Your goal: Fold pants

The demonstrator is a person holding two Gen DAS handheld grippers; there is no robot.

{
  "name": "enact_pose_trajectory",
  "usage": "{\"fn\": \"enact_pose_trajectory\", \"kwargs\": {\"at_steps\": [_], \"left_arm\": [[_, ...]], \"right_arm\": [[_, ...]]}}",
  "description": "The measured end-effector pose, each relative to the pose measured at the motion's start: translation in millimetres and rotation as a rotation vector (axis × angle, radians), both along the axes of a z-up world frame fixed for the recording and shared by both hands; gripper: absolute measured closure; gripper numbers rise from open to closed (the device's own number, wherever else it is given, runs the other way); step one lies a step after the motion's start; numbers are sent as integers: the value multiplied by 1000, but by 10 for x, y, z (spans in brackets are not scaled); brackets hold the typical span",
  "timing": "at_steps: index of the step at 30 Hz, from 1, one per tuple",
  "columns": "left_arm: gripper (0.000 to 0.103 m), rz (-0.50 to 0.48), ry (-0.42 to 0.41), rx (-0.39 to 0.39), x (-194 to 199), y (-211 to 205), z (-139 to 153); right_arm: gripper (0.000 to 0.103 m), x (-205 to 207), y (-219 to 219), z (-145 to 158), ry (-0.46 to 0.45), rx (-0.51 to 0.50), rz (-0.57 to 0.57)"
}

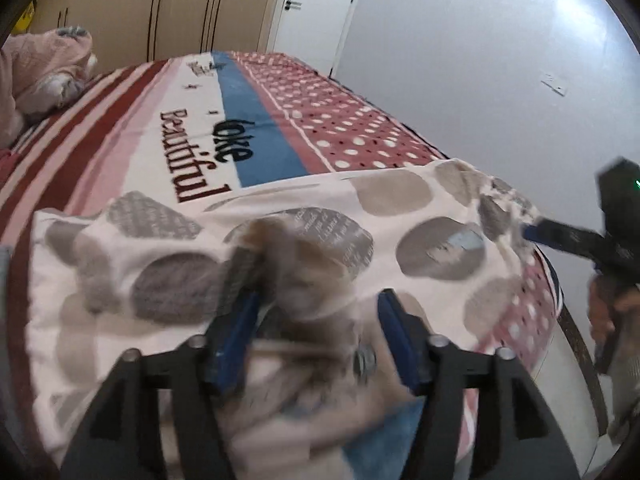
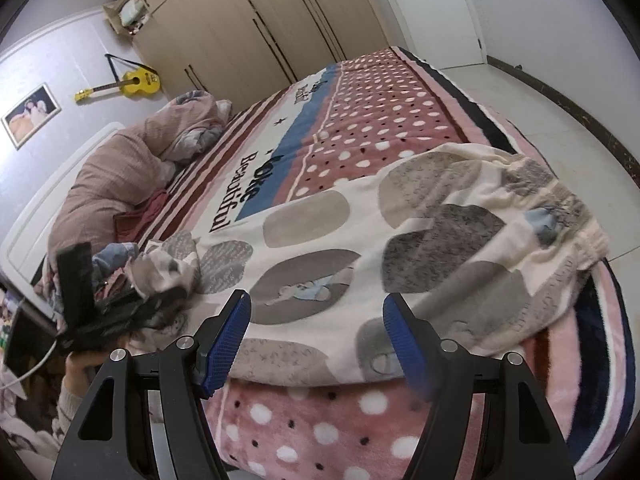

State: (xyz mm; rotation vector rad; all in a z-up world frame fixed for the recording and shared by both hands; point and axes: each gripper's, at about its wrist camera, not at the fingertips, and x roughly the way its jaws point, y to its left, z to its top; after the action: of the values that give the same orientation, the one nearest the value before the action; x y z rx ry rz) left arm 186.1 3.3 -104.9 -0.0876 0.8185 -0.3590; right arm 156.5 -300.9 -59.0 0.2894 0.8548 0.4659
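The pants (image 2: 420,240) are cream with large grey ovals and lie flat across the near end of the bed, waistband at the right (image 2: 560,208). In the left wrist view the pants (image 1: 400,216) spread ahead, and a bunched leg end (image 1: 312,292) sits between the blue pads of my left gripper (image 1: 316,320), whose jaws stand wide. In the right wrist view my left gripper (image 2: 132,300) shows at the pants' left end with fabric bunched at it. My right gripper (image 2: 316,320) is open and empty above the pants' near edge. It shows at the waistband in the left wrist view (image 1: 536,232).
The bed has a pink polka-dot and striped blanket (image 2: 380,112) with lettering. A pink duvet (image 2: 132,168) is heaped at the head end. Wardrobes (image 2: 260,24) and a door (image 2: 436,8) stand beyond. White floor (image 2: 560,112) lies right of the bed.
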Motion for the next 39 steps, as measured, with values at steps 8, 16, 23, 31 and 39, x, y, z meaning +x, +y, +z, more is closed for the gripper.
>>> {"fn": "enact_pose_trajectory", "kwargs": {"at_steps": [8,16,23,31,39], "left_arm": [[40,194,-117,12,-688,788,285],[37,302,-159,-54,-999,1305,217],[37,325,-152,-113,-1052,1419,114],[37,321,-155,-123,-1041,1406,99],[37,314,-161,-128,-1028,1363,125]], "right_arm": [[36,180,810,38,-36,-22,124],[9,333,2002,6,-138,-166,393],[11,379,2552,-430,-65,-370,521],[94,365,2151,-365,-91,-226,330],[93,151,1769,-370,-51,-182,226]]}}
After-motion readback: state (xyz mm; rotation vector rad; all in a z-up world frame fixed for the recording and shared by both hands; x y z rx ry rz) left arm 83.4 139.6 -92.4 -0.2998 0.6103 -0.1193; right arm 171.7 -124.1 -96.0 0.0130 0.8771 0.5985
